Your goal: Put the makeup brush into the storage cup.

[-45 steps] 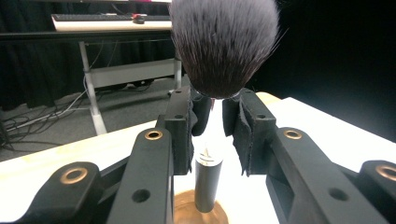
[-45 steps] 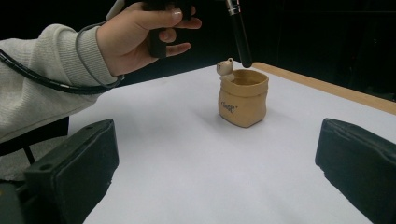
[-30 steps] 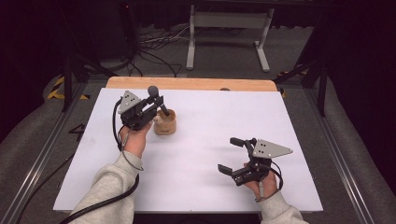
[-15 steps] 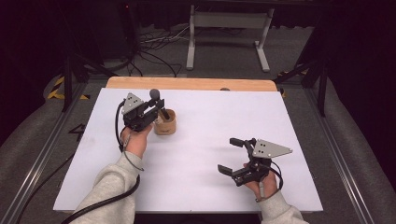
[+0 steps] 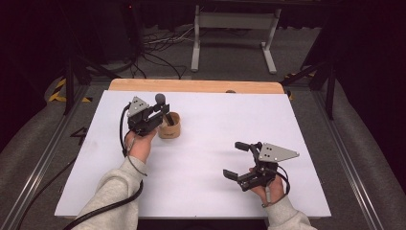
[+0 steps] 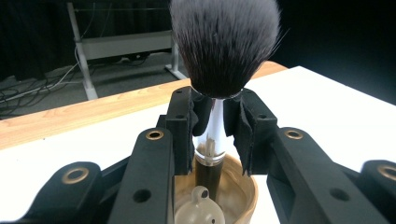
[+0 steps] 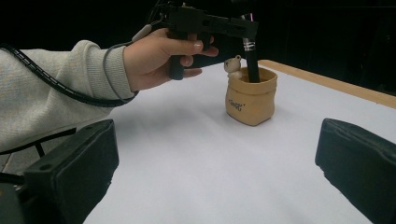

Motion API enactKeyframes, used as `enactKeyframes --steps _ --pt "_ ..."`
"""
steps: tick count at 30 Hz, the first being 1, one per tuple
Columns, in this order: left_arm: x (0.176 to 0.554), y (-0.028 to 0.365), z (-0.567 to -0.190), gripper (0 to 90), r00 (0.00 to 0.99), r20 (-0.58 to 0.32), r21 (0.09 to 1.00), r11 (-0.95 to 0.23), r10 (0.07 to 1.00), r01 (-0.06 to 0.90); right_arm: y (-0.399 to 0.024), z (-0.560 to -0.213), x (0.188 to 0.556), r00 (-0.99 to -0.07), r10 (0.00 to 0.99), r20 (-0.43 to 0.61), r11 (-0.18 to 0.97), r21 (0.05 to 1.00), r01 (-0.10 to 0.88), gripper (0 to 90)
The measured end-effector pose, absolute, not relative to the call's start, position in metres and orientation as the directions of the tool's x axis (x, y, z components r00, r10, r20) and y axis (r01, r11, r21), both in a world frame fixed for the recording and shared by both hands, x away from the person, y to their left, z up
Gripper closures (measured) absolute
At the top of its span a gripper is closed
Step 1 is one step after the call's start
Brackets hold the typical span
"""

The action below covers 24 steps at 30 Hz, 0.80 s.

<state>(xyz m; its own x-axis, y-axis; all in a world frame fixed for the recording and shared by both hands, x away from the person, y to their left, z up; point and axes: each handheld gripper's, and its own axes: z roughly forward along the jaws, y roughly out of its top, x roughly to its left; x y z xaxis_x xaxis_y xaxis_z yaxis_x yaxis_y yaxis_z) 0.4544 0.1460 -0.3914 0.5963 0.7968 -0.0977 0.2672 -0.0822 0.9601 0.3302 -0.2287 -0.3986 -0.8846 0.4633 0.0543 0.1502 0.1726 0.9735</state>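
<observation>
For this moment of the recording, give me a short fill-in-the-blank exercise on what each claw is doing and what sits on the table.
1. The left claw is shut on the handle of a makeup ____.
2. The brush stands with its handle down inside a tan ____.
3. The right claw is ____ and holds nothing.
4. A small ____ figure sits at the rim of the cup.

Missing words: brush; cup; open; bear
</observation>
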Motion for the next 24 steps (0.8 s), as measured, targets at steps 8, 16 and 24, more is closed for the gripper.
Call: enactKeyframes --steps 8,16,24 --pt "0.456 0.149 -0.390 57.1 0.610 -0.160 0.953 -0.039 0.776 0.300 -0.230 -0.398 0.330 -0.886 0.460 0.058 0.171 0.973 0.152 0.0" --pt "0.447 0.162 -0.378 20.9 0.666 -0.178 0.969 0.010 0.724 0.247 -0.231 -0.400 0.332 -0.885 0.462 0.064 0.168 0.973 0.158 0.0" --pt "0.429 0.179 -0.367 4.2 0.724 -0.150 0.981 0.011 0.673 0.192 -0.232 -0.398 0.334 -0.881 0.470 0.061 0.165 0.974 0.156 0.0"
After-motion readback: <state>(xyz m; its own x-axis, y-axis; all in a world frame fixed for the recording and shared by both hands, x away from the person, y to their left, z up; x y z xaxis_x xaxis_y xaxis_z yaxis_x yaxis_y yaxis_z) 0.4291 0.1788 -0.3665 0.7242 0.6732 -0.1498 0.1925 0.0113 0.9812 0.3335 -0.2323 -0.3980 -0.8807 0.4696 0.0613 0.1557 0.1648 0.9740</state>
